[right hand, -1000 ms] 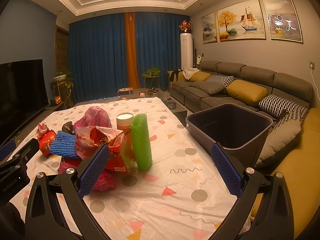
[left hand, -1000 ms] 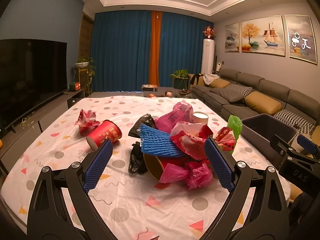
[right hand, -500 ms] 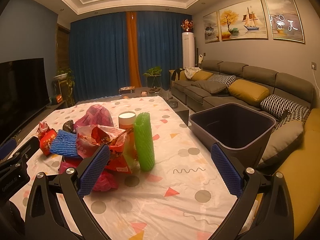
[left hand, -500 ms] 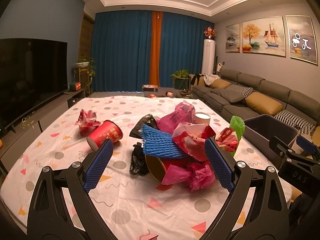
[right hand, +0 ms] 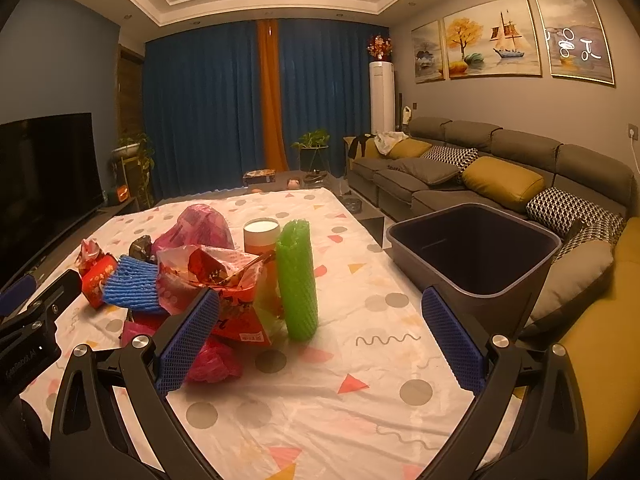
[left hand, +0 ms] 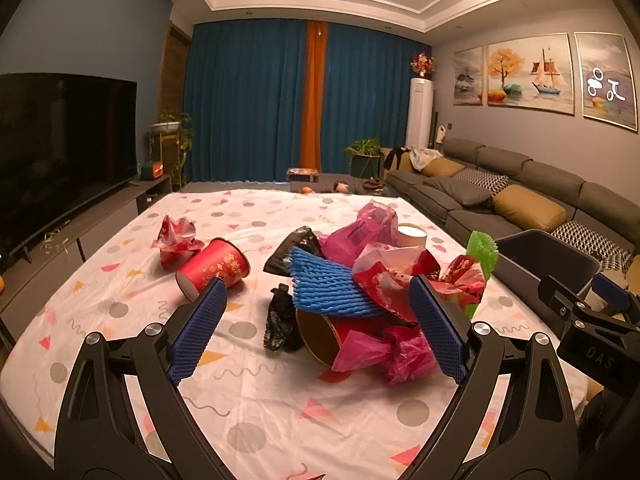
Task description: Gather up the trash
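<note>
Trash pile (left hand: 372, 280) on table; bin (right hand: 476, 252) empty.

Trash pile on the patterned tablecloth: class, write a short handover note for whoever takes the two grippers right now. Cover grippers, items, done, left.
Left gripper: open, empty, aimed at the pile.
Right gripper: open, empty, facing the upright green foam net sleeve.
Pile at table centre: blue foam net sleeve, pink plastic bags, crumpled red wrappers, black plastic bag, white-lidded round tub.
Apart to the left: red paper cup on its side, beside a crumpled red wrapper.
Dark grey plastic bin at the table's right edge looks empty.
Done: nothing visibly binned.
Left: move everything into the bin.
</note>
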A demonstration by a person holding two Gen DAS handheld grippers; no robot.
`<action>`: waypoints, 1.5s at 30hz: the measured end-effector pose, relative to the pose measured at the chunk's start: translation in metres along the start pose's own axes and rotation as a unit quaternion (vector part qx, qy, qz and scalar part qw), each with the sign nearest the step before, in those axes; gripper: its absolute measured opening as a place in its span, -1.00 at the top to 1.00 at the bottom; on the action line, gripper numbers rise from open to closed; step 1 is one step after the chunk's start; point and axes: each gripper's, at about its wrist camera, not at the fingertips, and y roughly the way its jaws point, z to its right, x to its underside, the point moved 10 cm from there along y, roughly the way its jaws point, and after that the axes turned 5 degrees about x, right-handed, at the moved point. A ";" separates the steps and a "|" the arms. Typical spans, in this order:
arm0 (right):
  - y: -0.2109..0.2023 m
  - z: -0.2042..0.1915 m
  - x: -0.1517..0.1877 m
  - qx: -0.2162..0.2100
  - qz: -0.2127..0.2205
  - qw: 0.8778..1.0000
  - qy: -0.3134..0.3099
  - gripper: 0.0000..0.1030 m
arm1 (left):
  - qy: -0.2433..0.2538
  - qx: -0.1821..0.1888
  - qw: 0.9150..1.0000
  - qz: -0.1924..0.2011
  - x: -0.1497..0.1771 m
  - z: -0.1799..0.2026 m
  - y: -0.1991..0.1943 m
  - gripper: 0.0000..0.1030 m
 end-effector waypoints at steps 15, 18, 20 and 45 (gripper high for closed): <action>0.012 -0.010 0.006 -0.025 -0.005 1.000 0.002 -0.79 | -0.007 -0.011 1.000 -0.012 0.007 -0.019 0.016 -0.69; 0.020 -0.021 0.011 -0.041 -0.012 0.999 -0.007 -0.75 | -0.012 -0.014 1.000 -0.016 0.009 -0.027 0.021 -0.64; 0.025 -0.027 0.014 -0.050 -0.015 0.999 -0.012 -0.67 | -0.016 -0.019 1.000 -0.019 0.011 -0.034 0.025 -0.63; 0.059 -0.064 0.027 -0.089 -0.036 0.994 -0.048 0.94 | -0.051 0.067 0.993 -0.077 0.029 -0.034 0.078 0.13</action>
